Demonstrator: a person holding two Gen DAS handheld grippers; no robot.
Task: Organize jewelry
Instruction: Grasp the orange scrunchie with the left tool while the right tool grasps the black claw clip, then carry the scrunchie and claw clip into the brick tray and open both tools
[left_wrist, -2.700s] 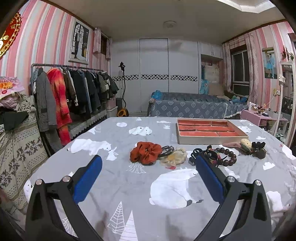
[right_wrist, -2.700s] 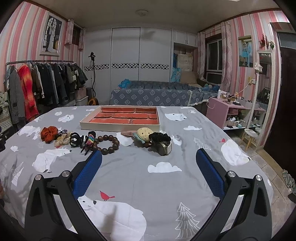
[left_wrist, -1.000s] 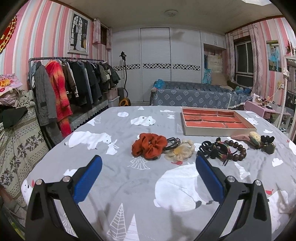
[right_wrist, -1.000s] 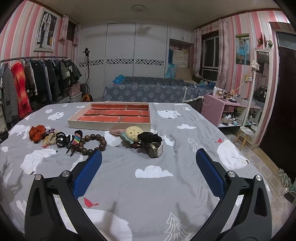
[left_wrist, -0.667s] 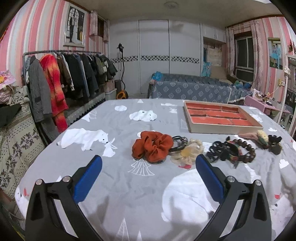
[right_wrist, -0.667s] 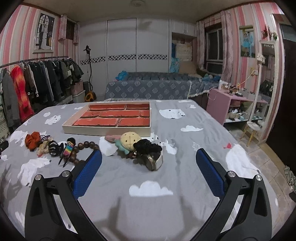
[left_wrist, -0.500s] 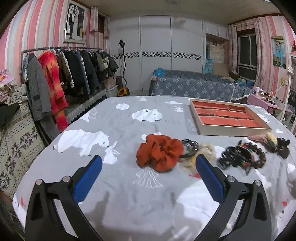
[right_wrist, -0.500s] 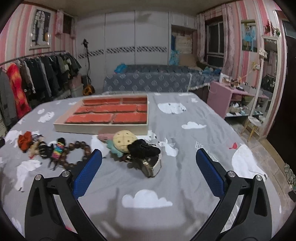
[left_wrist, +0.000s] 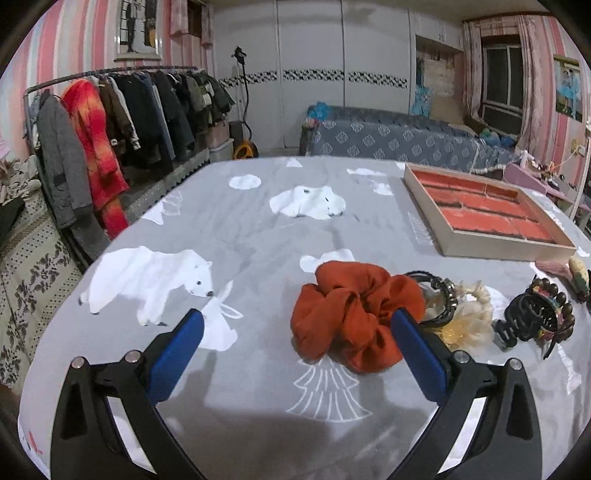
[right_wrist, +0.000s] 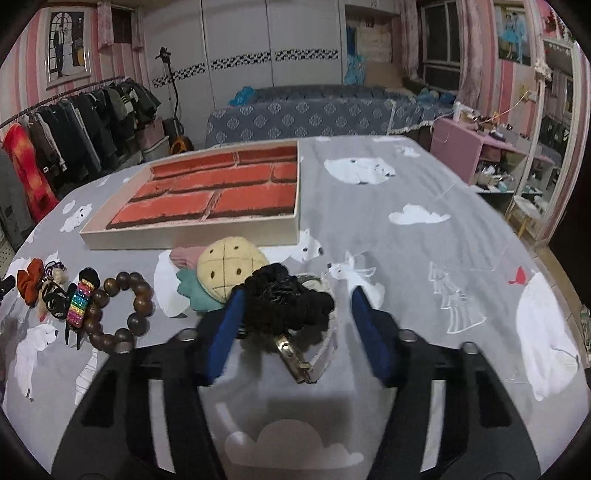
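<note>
On a grey bear-print cloth lies a row of accessories. My left gripper (left_wrist: 295, 328) is open, low over the cloth; the orange scrunchie (left_wrist: 354, 317) lies just ahead between its fingers, nearer the right one. A black bracelet (left_wrist: 437, 295), a cream flower clip (left_wrist: 467, 317) and a black claw clip (left_wrist: 524, 321) lie to its right. My right gripper (right_wrist: 295, 314) is open around a black scrunchie (right_wrist: 288, 299) that lies on a gold clasp (right_wrist: 295, 360). A pineapple plush clip (right_wrist: 229, 267) and a wooden bead bracelet (right_wrist: 122, 314) lie to the left. The tray with red compartments (right_wrist: 207, 192) stands behind.
A clothes rack (left_wrist: 110, 129) stands beyond the table's left edge. A bed (right_wrist: 306, 110) is at the back and a pink side table (right_wrist: 476, 147) at the right. The tray also shows in the left wrist view (left_wrist: 484, 214).
Both grippers have moved forward and down. The left has come up to the orange scrunchie; the right has come around the black scrunchie and its fingers have narrowed.
</note>
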